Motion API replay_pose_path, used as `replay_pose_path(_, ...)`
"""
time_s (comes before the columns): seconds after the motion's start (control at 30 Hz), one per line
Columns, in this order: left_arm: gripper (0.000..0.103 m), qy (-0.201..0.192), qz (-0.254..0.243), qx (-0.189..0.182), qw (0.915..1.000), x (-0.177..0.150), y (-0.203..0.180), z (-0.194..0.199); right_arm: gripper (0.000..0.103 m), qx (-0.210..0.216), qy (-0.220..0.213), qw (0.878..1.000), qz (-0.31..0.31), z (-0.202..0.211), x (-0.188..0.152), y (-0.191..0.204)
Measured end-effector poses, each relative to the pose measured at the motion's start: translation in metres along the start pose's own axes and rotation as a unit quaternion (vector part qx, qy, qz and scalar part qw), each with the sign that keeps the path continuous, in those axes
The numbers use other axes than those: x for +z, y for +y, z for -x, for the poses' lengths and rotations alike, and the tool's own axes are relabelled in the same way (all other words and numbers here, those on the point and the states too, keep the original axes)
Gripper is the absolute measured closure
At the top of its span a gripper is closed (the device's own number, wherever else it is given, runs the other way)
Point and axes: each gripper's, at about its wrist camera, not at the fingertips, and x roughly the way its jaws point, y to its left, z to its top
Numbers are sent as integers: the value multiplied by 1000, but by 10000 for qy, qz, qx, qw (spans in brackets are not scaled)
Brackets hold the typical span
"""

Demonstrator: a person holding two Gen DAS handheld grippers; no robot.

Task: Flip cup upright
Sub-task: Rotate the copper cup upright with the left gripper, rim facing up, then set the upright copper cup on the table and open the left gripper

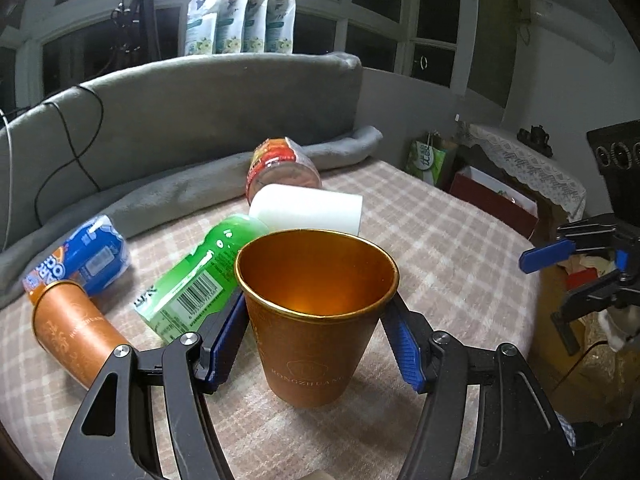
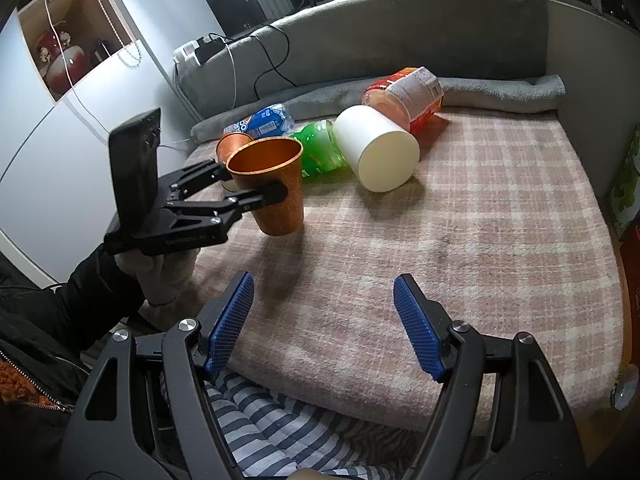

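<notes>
An orange paper cup [image 1: 316, 320] stands upright, mouth up, on the plaid blanket [image 1: 440, 248]. My left gripper [image 1: 318, 312] has its blue pads on both sides of the cup, touching it at the rim. In the right wrist view the same cup [image 2: 272, 184] sits between the left gripper's black fingers [image 2: 260, 198]. A second orange cup [image 1: 74, 330] lies on its side at the left. My right gripper [image 2: 324, 296] is open and empty, hovering over the blanket's near edge, apart from the cups.
A green bottle [image 1: 200, 268], a white cylinder [image 1: 308, 210], a red-labelled jar [image 1: 280, 168] and a blue packet [image 1: 88, 256] lie behind the cup. A grey cushion [image 1: 200, 120] rings the back. Striped fabric [image 2: 280, 420] lies below the blanket's front edge.
</notes>
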Motion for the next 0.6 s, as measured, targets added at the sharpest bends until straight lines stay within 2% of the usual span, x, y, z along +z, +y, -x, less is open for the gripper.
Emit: replay_pose_path(0.6,37,222,115,127,9996,-20,1,9,28,-21,-130,9999,19,7,-4,9)
